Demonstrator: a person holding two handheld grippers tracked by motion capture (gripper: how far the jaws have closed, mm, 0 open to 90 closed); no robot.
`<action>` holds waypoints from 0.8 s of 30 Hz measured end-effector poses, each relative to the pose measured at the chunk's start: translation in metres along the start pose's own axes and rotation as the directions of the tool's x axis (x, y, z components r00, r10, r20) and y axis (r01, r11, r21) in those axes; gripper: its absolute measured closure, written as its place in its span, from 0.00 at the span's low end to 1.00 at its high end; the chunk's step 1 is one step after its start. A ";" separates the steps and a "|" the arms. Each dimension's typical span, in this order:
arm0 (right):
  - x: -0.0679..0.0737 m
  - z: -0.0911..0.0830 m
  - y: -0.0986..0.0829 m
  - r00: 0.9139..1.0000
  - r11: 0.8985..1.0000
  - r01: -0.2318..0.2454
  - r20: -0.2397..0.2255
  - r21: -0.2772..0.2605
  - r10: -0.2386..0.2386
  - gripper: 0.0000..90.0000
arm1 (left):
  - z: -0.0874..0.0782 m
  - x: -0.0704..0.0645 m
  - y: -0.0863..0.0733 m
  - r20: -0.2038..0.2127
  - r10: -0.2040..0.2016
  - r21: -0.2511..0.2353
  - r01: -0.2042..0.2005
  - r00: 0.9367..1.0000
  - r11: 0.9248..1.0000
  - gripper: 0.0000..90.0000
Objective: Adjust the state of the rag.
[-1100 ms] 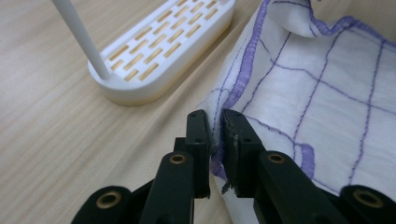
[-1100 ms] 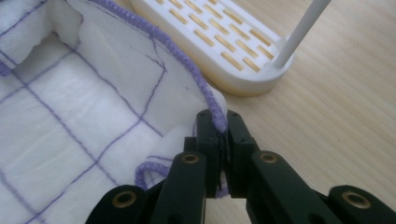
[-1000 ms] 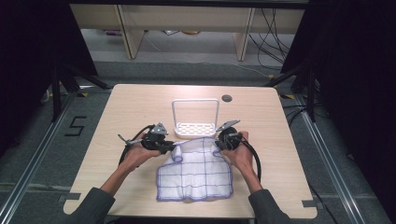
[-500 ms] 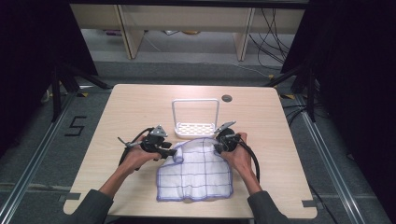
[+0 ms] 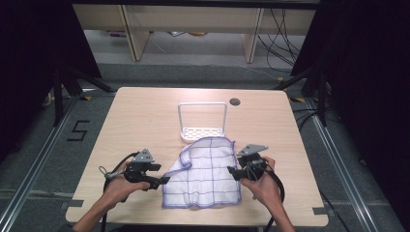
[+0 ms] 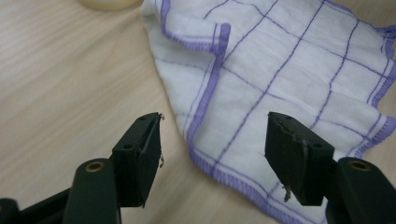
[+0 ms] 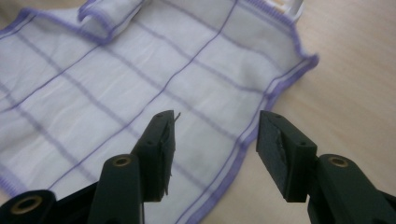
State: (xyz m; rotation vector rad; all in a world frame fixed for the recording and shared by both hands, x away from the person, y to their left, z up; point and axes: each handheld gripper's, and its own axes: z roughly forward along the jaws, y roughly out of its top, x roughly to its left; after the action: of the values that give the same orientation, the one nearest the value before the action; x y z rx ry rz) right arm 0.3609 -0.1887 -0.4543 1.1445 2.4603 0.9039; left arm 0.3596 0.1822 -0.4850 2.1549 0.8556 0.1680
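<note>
A white cloth with purple grid lines and purple hem [image 5: 205, 174] lies spread on the wooden table [image 5: 145, 116], its left far corner folded over. My left gripper [image 5: 163, 181] is at the cloth's left edge, jaws open. In the left gripper view the gripper [image 6: 215, 140] straddles the hem of the cloth [image 6: 280, 70] without touching it. My right gripper [image 5: 232, 173] is at the cloth's right edge, also open. In the right gripper view the gripper [image 7: 215, 135] hovers over the right hem of the cloth [image 7: 140, 70].
A white wire rack with a perforated base [image 5: 202, 121] stands just beyond the cloth's far edge; its corner [image 7: 293, 5] shows in the right gripper view. A round cable hole [image 5: 235, 101] is at the table's back. Bare wood lies to both sides.
Both grippers have moved from the cloth's far corners back toward the person along its sides. The cloth now lies flat, its far edge against the rack base.
</note>
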 end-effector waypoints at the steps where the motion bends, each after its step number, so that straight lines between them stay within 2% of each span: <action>1: 0.003 -0.001 -0.006 1.000 1.000 0.008 0.004 -0.012 -0.008 0.53 | -0.002 -0.005 -0.004 0.006 -0.015 -0.015 0.015 1.000 1.000 0.40; 2: 0.003 -0.001 -0.006 1.000 1.000 0.008 0.004 -0.012 -0.008 0.53 | -0.002 -0.005 -0.004 0.006 -0.015 -0.015 0.015 1.000 1.000 0.40; 3: 0.013 -0.009 -0.020 1.000 1.000 0.011 -0.013 -0.003 -0.011 0.53 | -0.006 -0.009 -0.008 0.006 -0.002 -0.012 0.003 1.000 1.000 0.40; 4: 0.016 -0.012 -0.026 1.000 1.000 0.014 -0.024 0.000 -0.014 0.53 | -0.011 -0.020 -0.014 0.005 -0.009 -0.022 0.009 1.000 1.000 0.41; 5: 0.016 -0.012 -0.026 1.000 1.000 0.014 -0.024 0.000 -0.014 0.53 | -0.011 -0.020 -0.014 0.005 -0.009 -0.022 0.009 1.000 1.000 0.41; 6: 0.023 -0.018 -0.038 1.000 1.000 0.005 -0.027 -0.005 -0.005 0.52 | -0.016 -0.031 -0.023 0.013 0.000 -0.022 0.001 1.000 1.000 0.41; 7: 0.026 -0.021 -0.043 0.999 1.000 -0.003 -0.037 -0.008 0.002 0.52 | -0.016 -0.031 -0.023 0.013 0.000 -0.022 0.001 1.000 1.000 0.41; 9: 0.030 -0.024 -0.051 0.999 1.000 -0.017 -0.044 -0.010 0.017 0.52 | -0.018 -0.043 -0.032 0.021 0.000 -0.021 0.000 1.000 1.000 0.41; 11: 0.034 -0.025 -0.059 0.999 1.000 0.013 -0.047 -0.012 -0.013 0.52 | -0.017 -0.051 -0.037 0.031 0.012 -0.014 -0.011 0.999 1.000 0.42; 13: 0.039 -0.023 -0.064 0.999 1.000 -0.005 -0.047 -0.001 0.005 0.52 | -0.013 -0.057 -0.039 0.033 0.024 -0.007 -0.024 0.999 1.000 0.42; 14: 0.039 -0.022 -0.066 0.999 1.000 0.009 -0.047 -0.002 -0.009 0.52 | -0.012 -0.057 -0.039 0.030 0.051 0.023 -0.052 0.998 0.998 0.42; 15: 0.039 -0.022 -0.066 0.999 1.000 0.009 -0.047 -0.002 -0.009 0.52 | -0.012 -0.057 -0.039 0.030 0.051 0.023 -0.052 0.998 0.998 0.42; 16: 0.039 -0.022 -0.067 0.999 1.000 0.013 -0.049 0.022 -0.012 0.52 | -0.009 -0.059 -0.039 0.026 0.051 0.027 -0.051 0.998 0.998 0.42; 17: 0.038 -0.017 -0.069 0.998 0.999 0.030 -0.051 0.017 -0.029 0.52 | -0.004 -0.060 -0.040 0.022 0.064 0.053 -0.065 0.998 0.996 0.44; 18: 0.039 -0.016 -0.069 0.999 1.000 0.003 -0.051 0.018 -0.002 0.53 | -0.004 -0.060 -0.040 0.022 0.064 0.053 -0.065 0.998 0.996 0.44; 19: 0.039 -0.016 -0.070 0.999 0.999 0.003 -0.049 0.036 -0.002 0.53 | -0.001 -0.061 -0.041 0.020 0.071 0.063 -0.072 0.997 0.995 0.44; 20: 0.038 -0.015 -0.070 0.999 0.999 0.015 -0.042 0.039 -0.013 0.53 | 0.002 -0.061 -0.041 0.014 0.090 0.073 -0.090 0.996 0.993 0.44; 21: 0.039 -0.014 -0.070 0.999 0.999 0.004 -0.038 0.043 -0.002 0.53 | 0.006 -0.062 -0.041 0.017 0.107 0.085 -0.108 0.994 0.990 0.46; 22: 0.039 -0.012 -0.070 1.000 0.999 0.007 -0.025 0.032 -0.006 0.53 | 0.007 -0.062 -0.042 0.004 0.112 0.086 -0.112 0.994 0.990 0.48; 24: 0.039 -0.012 -0.069 0.999 0.999 0.005 -0.032 0.053 -0.004 0.53 | 0.008 -0.063 -0.040 0.000 0.151 0.087 -0.150 0.989 0.985 0.53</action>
State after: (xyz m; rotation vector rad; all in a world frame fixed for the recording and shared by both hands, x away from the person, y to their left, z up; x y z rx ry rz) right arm 0.2888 -0.1980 -0.4892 1.1500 2.5260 0.8665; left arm 0.2934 0.1558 -0.5099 2.3028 0.7154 0.2180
